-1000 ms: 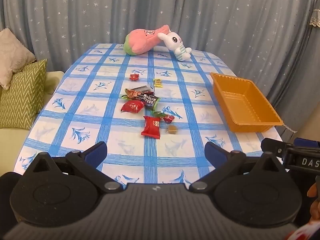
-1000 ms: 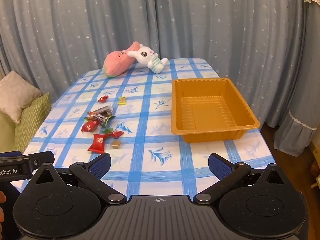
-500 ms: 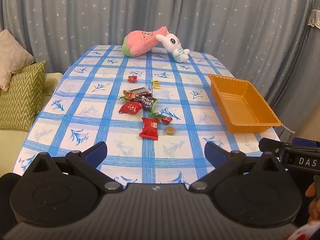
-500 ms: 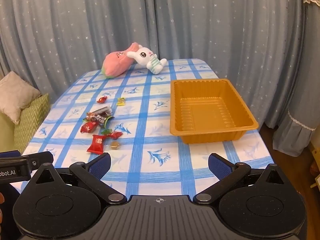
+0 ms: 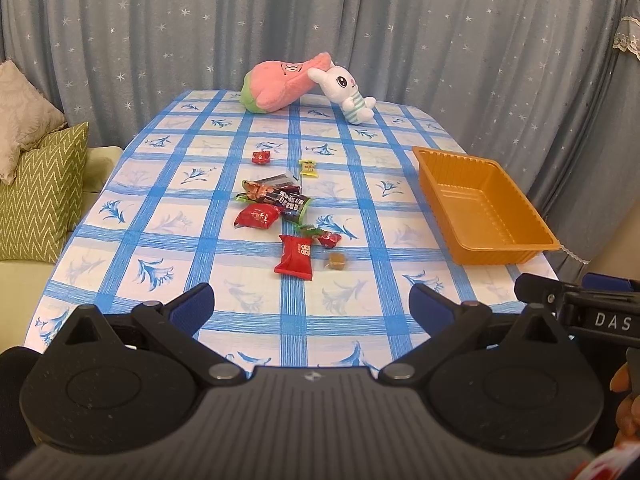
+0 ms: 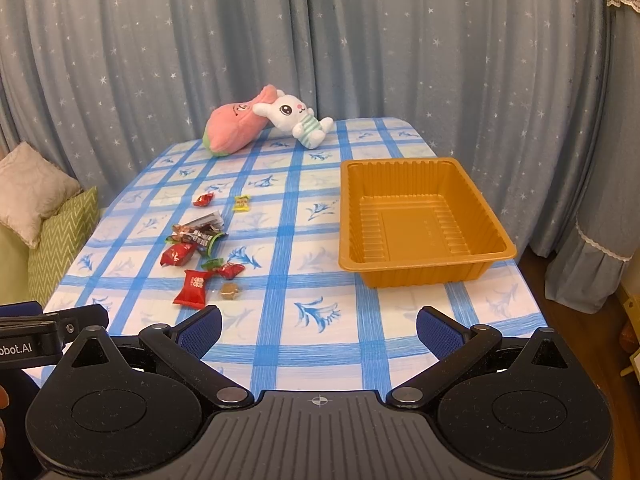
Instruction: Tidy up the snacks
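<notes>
Both grippers, left & right, gape wide w/ nothing held, backing off slightly; snacks untouched, tray empty — sorting not begun.

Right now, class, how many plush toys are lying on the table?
2. A pink plush lies at the far end of the table, and a white rabbit plush lies beside it on its right, its ear leaning against it. None seems hidden.
</notes>
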A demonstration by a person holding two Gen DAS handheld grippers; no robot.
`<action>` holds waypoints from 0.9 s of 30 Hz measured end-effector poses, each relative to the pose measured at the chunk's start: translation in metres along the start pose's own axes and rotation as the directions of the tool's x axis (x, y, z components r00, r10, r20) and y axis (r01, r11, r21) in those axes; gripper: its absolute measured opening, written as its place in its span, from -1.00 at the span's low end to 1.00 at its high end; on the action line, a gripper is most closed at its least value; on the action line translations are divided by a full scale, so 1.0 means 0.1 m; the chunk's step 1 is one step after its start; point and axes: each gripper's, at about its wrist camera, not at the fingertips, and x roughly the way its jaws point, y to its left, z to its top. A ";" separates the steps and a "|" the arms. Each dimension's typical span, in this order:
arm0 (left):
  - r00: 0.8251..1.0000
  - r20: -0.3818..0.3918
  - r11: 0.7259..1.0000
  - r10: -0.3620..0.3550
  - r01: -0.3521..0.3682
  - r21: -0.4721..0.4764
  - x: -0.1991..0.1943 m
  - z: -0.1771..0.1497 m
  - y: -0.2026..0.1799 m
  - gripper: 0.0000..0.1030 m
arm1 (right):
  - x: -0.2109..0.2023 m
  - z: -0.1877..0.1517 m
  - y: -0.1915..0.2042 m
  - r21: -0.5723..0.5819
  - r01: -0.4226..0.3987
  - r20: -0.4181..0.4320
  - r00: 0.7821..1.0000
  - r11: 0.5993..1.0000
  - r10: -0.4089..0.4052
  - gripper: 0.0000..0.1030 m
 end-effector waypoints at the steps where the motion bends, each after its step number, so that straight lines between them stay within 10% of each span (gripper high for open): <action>1: 1.000 0.000 1.000 0.000 0.000 0.000 0.00 0.00 0.00 1.00 | -0.01 0.01 0.00 -0.001 0.001 -0.001 1.000 1.000 -0.001 1.00; 27: 1.000 0.000 1.000 0.000 0.000 0.002 0.01 0.00 -0.03 0.99 | 0.00 0.01 -0.03 -0.001 0.000 -0.001 1.000 1.000 0.000 1.00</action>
